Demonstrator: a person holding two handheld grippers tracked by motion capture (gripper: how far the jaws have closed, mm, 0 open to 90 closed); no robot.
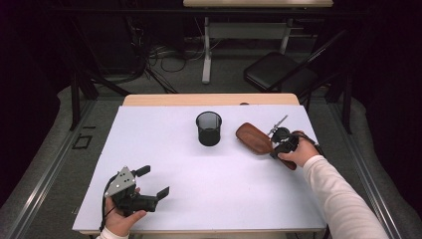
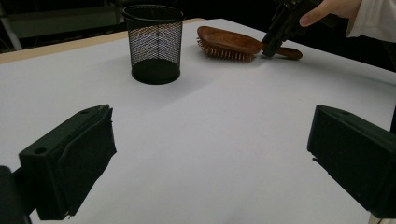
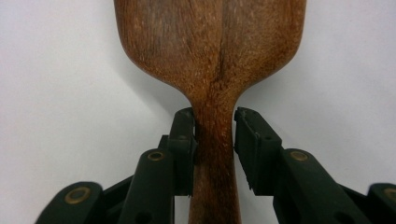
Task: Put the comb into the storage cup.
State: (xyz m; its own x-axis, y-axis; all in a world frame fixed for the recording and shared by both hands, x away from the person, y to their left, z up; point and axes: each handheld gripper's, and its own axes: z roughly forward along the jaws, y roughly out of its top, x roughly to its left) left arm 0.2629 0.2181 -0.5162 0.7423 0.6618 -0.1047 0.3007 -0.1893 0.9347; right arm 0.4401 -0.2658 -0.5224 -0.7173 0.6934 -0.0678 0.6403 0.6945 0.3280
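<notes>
Hairbrush handle, wooden and narrow, sits between the two black jaws of the right gripper (image 3: pixel 215 140), which are clamped on it just below where the wood widens into the paddle; in the right gripper view both pads press the handle's sides, though a thin sliver of shadow along the right pad makes that contact harder to judge than the left. The hairbrush (image 1: pixel 254 138) lies bristles down on the white table cover (image 1: pixel 209 194), toward the far right of the table, its head pointing up and left in the high view. From above, the person's right hand (image 1: pixel 296 155) and the gripper body cover the handle, so the grip itself is hidden there, and the handle's end is cut off at the bottom of the right gripper view. In the left gripper view the bristles show under the brush head, and the tip of the handle pokes out beyond the right gripper. A black mesh cup (image 1: pixel 208 128) stands upright just left of the brush, apart from it. The left gripper (image 1: pixel 155 183) rests in the left hand (image 1: pixel 122 219) near the front left corner, jaws wide apart around nothing, well away from cup and brush.
</notes>
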